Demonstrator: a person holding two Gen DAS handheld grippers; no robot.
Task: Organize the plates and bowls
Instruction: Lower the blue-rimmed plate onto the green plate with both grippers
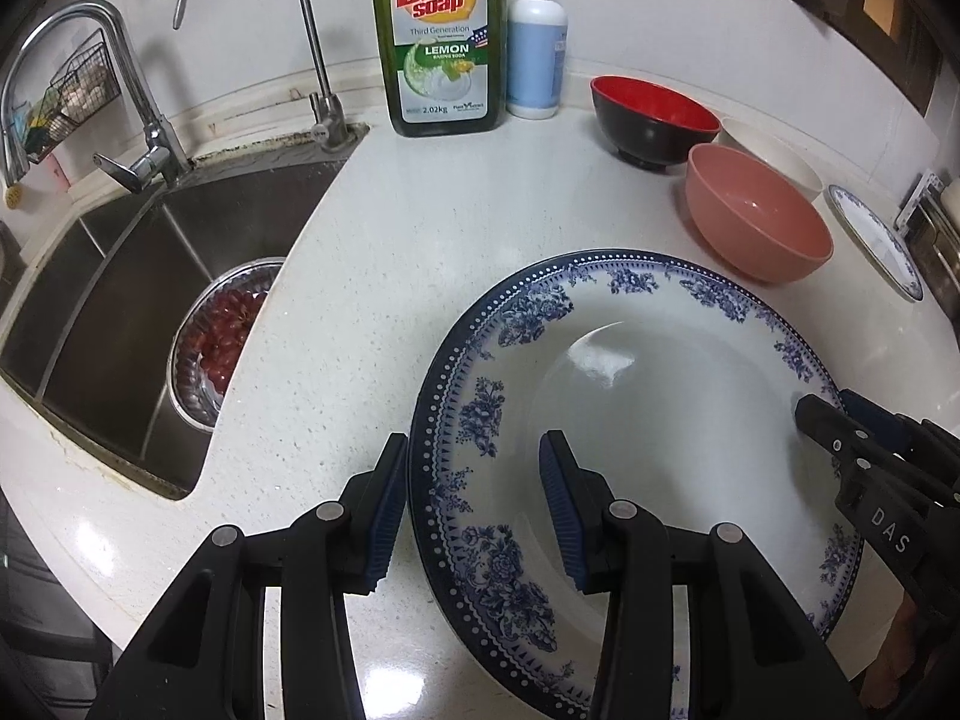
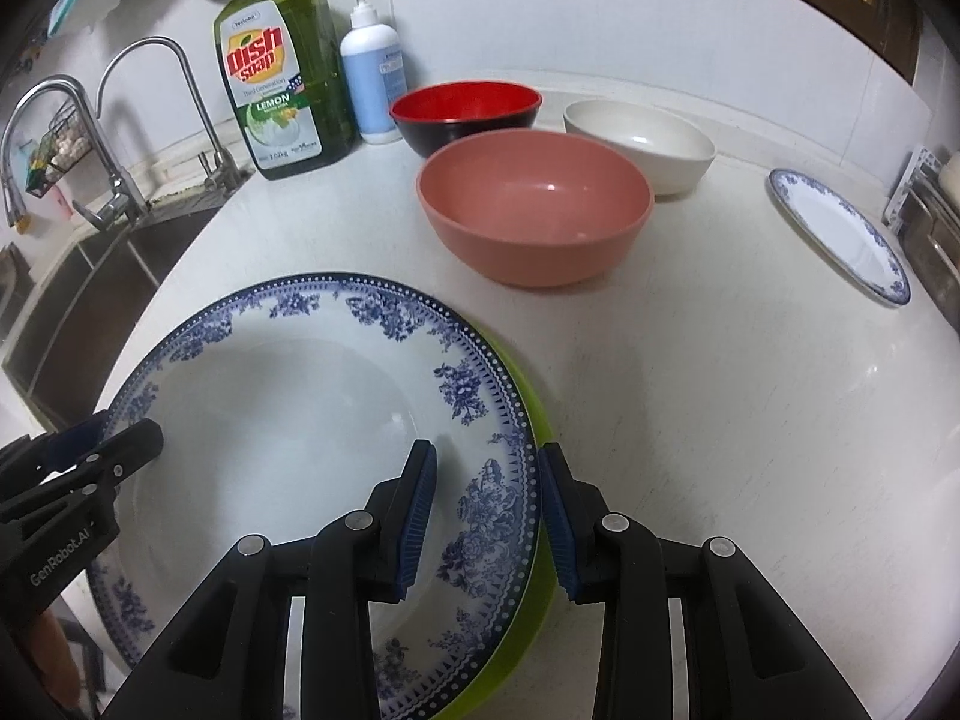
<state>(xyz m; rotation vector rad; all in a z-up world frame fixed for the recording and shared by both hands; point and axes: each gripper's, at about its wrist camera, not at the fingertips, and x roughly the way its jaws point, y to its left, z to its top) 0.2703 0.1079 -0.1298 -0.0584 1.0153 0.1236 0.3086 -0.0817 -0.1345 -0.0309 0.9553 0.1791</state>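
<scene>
A large blue-and-white floral plate (image 1: pixel 660 396) (image 2: pixel 288 420) lies on the white counter, on top of a green plate (image 2: pixel 537 420) whose rim shows at its right. My left gripper (image 1: pixel 474 510) is open, its jaws straddling the plate's left rim. My right gripper (image 2: pixel 486 516) is open, straddling the right rim of both plates; it also shows in the left wrist view (image 1: pixel 840 426). A pink bowl (image 2: pixel 534 210) (image 1: pixel 756 222), a red-and-black bowl (image 2: pixel 465 114) (image 1: pixel 654 120) and a white bowl (image 2: pixel 642 141) (image 1: pixel 774 150) stand behind. A small blue-and-white plate (image 2: pixel 840 234) (image 1: pixel 876 240) lies at the right.
A steel sink (image 1: pixel 120 300) with a colander of red fruit (image 1: pixel 222 336) is at the left, with two faucets (image 1: pixel 144 138). A green dish soap bottle (image 1: pixel 438 36) (image 2: pixel 282 72) and a white pump bottle (image 1: pixel 537 42) (image 2: pixel 372 72) stand at the wall. A metal rack (image 2: pixel 930 222) is at the far right.
</scene>
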